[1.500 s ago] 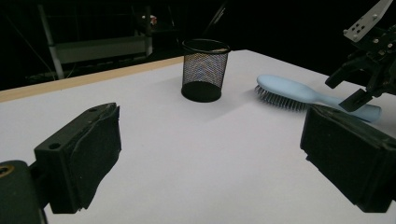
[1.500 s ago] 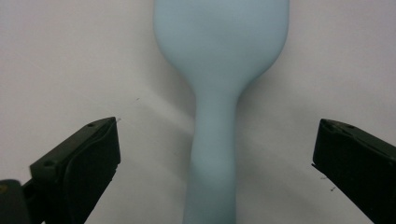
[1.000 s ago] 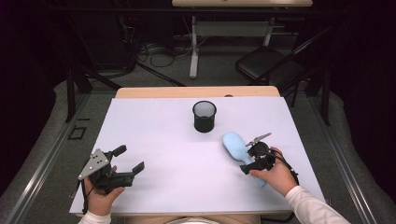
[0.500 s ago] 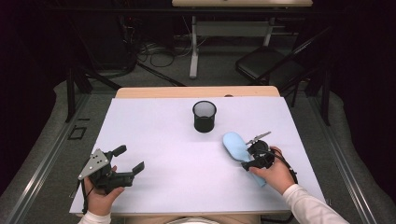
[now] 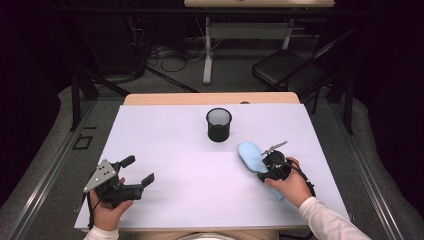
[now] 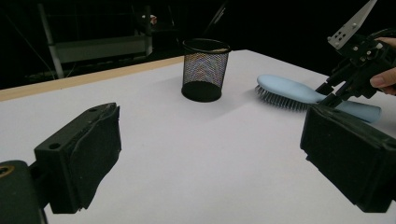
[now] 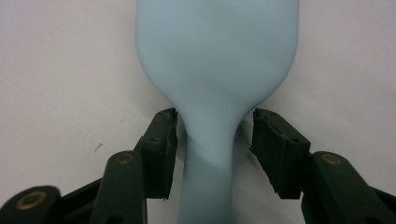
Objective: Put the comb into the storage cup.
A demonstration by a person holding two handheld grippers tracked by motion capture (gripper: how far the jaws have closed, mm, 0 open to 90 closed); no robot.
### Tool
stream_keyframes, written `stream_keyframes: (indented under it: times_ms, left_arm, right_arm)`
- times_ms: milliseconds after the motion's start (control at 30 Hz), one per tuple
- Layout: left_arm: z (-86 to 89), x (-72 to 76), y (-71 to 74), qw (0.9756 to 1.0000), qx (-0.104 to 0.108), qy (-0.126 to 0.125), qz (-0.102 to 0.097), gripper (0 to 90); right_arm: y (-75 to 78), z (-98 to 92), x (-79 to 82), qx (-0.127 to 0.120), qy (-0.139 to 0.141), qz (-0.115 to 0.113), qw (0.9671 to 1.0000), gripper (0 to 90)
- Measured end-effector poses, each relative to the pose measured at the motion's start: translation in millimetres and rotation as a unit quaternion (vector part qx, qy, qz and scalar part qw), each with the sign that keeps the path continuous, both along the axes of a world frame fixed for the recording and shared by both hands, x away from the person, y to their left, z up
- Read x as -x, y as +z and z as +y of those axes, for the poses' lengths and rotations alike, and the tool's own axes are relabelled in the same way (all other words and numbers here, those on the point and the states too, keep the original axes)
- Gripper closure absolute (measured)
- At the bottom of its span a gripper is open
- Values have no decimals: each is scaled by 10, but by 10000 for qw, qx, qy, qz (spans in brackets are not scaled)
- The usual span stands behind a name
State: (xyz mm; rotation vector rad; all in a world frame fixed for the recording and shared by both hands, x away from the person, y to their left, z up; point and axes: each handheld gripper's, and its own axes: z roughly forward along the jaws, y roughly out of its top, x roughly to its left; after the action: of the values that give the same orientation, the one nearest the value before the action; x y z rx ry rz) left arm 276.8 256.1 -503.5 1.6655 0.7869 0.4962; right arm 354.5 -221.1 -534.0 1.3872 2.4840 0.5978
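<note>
Light-blue hairbrush (image 5: pixel 251 155) lies bristles down on the white table (image 5: pixel 170 150), at about 4 o'clock from the black mesh pen cup (image 5: pixel 219 124), near it but apart. Right gripper (image 7: pixel 215 140) straddles the brush neck where handle meets head; its jaws have just been closing. Left pad (image 7: pixel 163 144) sits at the handle edge, right pad (image 7: pixel 275 149) shows a gap, so no firm grip yet. Left gripper (image 5: pixel 138 170) sits at 7 o'clock of the table, jaws wide apart, holding nothing.
</note>
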Motion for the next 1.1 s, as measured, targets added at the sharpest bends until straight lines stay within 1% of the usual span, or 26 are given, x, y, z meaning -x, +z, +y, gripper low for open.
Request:
stream_keyframes:
  times_ms: [67, 100, 133, 233, 267, 300, 333, 367, 433, 500, 533, 567, 633, 667, 733, 767, 833, 867, 900, 933, 1100]
  left_arm:
    - [-1, 1, 1, 10000, -7, 3, -4, 53]
    - [0, 0, 0, 10000, 4, -4, -5, 53]
    - [1, 0, 1, 10000, 6, -2, -5, 53]
    - [4, 1, 1, 10000, 7, 10, -10, 53]
    - [5, 1, 1, 10000, 2, 10, -2, 53]
    - [5, 0, 0, 10000, 2, 9, 1, 53]
    - [3, 1, 0, 10000, -6, 18, 7, 53]
    - [2, -1, -1, 10000, -1, 6, 11, 53]
    - [-1, -1, -2, 10000, -2, 6, 14, 53]
    - [3, -2, -1, 10000, -7, 13, 12, 53]
    - [5, -3, 0, 10000, -5, 10, 11, 53]
    - [6, -2, 0, 10000, -7, 19, 12, 53]
    - [7, -1, 0, 10000, -10, 15, 10, 53]
    - [6, -1, 0, 10000, -9, 19, 7, 53]
    - [4, -2, -1, 10000, -4, 7, 6, 53]
    - [4, -2, -2, 10000, -9, 5, 8, 53]
    - [4, -3, -2, 10000, -6, 5, 9, 53]
    - [5, -3, -2, 10000, -6, 6, 10, 53]
    - [5, -4, -2, 10000, -5, 1, 12, 53]
    - [3, -4, -3, 10000, 3, 4, 19, 53]
    - [1, -2, -3, 10000, 1, 6, 17, 53]
  right_arm:
    - [-6, 9, -2, 14, 21, 10, 10000, 519]
    - [-36, 17, -3, -81, 13, -107, 9999, 529]
    - [-19, 17, -2, 52, 37, 13, 10000, 540]
    - [-22, 19, 0, 29, 32, 20, 10000, 559]
    - [-29, 21, 0, -12, 24, -13, 10000, 563]
    - [-20, 17, 0, 23, 44, 39, 10000, 568]
    - [-21, 16, -1, 11, 47, 41, 10000, 575]
    - [-39, 15, -2, -85, 40, -51, 9999, 583]
    - [-28, 7, -6, -58, 34, 13, 10000, 595]
    - [-30, -1, -8, -104, -8, -6, 9999, 618]
    - [-24, -6, -8, -77, 2, 22, 10000, 623]
    - [-32, -9, -7, -115, 1, -23, 9999, 628]
    - [-32, -10, 0, -125, -16, -25, 9999, 637]
    - [-39, -9, 8, -160, -48, -66, 9998, 639]
    - [-39, -13, 16, -143, -58, -84, 9998, 644]
    - [-47, -14, 20, -192, -75, -129, 9997, 646]
    - [-45, -16, 28, -197, -99, -126, 9997, 654]
    - [-57, -18, 30, -236, -85, -214, 9995, 664]
    - [-47, -20, 33, -163, -71, -172, 9997, 673]
    - [-51, -15, 38, -186, -73, -205, 9996, 683]
    - [-40, -12, 45, -97, -23, -181, 9998, 689]
